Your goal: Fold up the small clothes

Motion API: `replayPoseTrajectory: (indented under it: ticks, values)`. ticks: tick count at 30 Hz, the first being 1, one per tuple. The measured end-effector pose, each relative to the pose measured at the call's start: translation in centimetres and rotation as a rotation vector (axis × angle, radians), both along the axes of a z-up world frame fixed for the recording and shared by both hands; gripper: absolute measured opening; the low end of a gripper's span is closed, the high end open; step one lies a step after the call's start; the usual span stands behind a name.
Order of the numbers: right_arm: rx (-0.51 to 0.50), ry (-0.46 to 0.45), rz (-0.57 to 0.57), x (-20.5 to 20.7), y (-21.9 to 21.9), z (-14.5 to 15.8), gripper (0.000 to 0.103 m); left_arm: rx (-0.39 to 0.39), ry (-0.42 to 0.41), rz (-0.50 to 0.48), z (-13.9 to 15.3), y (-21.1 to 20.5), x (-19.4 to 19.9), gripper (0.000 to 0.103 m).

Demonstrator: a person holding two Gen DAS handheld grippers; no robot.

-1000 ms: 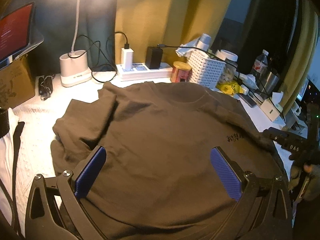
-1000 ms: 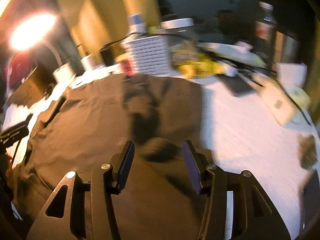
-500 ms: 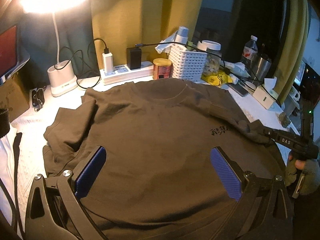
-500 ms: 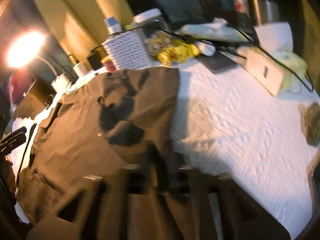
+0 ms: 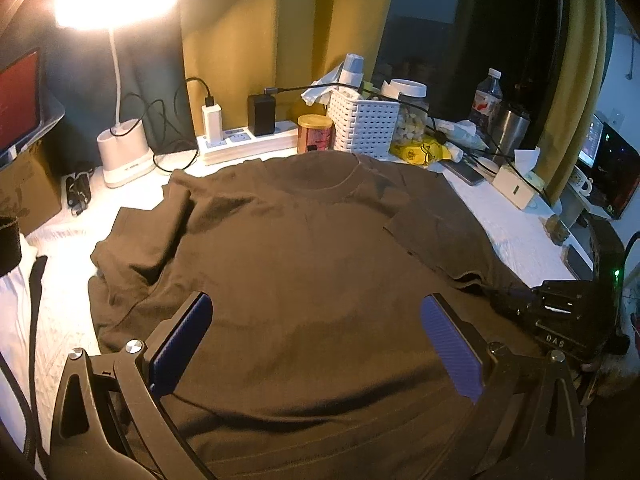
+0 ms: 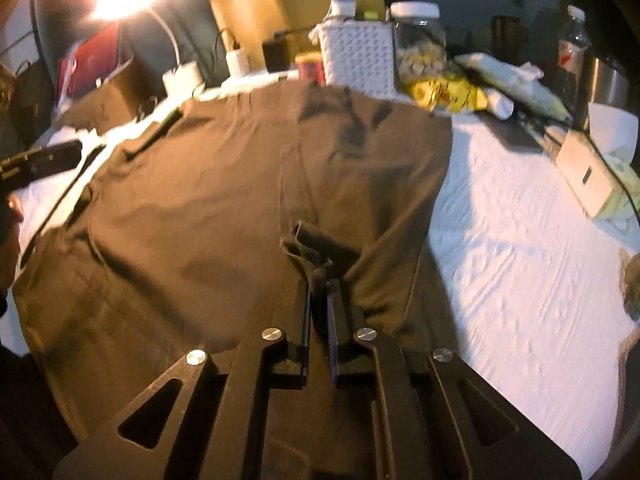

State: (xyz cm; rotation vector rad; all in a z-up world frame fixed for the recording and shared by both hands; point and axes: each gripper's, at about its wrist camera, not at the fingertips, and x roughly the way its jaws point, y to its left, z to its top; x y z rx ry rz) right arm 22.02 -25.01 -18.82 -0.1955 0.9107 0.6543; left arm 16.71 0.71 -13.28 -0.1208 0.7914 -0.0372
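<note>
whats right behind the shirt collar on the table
Behind the shirt collar stand a red tin, a white basket and a power strip. The shirt hides the tin's base.

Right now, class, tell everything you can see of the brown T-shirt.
The brown T-shirt is soft knit cloth with a ribbed round collar, lying front-up on the white textured cover. One sleeve lies rumpled, the other is folded over the chest. The right gripper holds a bunched fold while its jaws ease open; the left gripper hovers open above.
</note>
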Motion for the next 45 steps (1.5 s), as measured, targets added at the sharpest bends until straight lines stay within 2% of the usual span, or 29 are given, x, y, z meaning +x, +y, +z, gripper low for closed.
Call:
replayPoseTrajectory:
  ticks: [1,2,6,12,14,15,16,20,25,36,37,41,45]
  values:
    - [-0.004,0.008,0.006,-0.3,-0.1,-0.1,0.030,-0.004,0.001,0.001,-0.1,0.2,-0.2,0.102]
    - [-0.013,0.015,0.013,-0.6,0.0,-0.1,0.034,-0.009,0.001,0.002,-0.1,0.3,-0.5,0.102]
    - [-0.067,0.003,0.023,-2.1,0.7,0.1,0.036,-0.024,0.001,0.011,-0.4,1.3,-1.2,0.102]
    - [-0.059,-0.039,-0.035,-2.2,1.3,1.3,0.037,-0.043,-0.007,0.044,-0.7,3.8,-2.4,0.102]
    - [-0.053,-0.063,-0.054,-1.7,1.7,1.4,0.048,-0.050,-0.005,0.059,-1.0,4.9,-2.8,0.102]
    - [-0.049,-0.071,-0.062,-1.4,1.9,1.3,0.058,-0.050,-0.002,0.067,-1.1,5.5,-2.9,0.102]
    - [-0.049,-0.073,-0.074,-1.0,2.0,1.1,0.061,-0.049,0.001,0.074,-1.3,6.0,-3.0,0.102]
    - [-0.050,0.017,-0.078,0.4,3.2,-0.4,0.061,-0.043,0.014,0.098,-1.9,8.1,-3.1,0.102]
    - [-0.089,0.008,-0.056,0.0,5.4,0.2,0.062,-0.045,0.014,0.132,-2.2,11.0,-2.7,0.102]
    - [-0.047,-0.028,-0.121,1.1,8.0,2.6,0.062,-0.061,0.015,0.116,-2.8,15.8,0.0,0.101]
    - [-0.042,-0.027,-0.130,1.3,8.2,2.7,0.062,-0.064,0.015,0.110,-2.9,16.3,0.3,0.101]
    - [-0.034,-0.025,-0.157,1.8,8.8,2.7,0.062,-0.051,0.037,0.091,-3.6,17.9,2.2,0.085]
    - [-0.035,-0.027,-0.179,2.2,9.1,2.7,0.062,-0.060,0.052,0.080,-4.3,19.5,4.1,0.080]
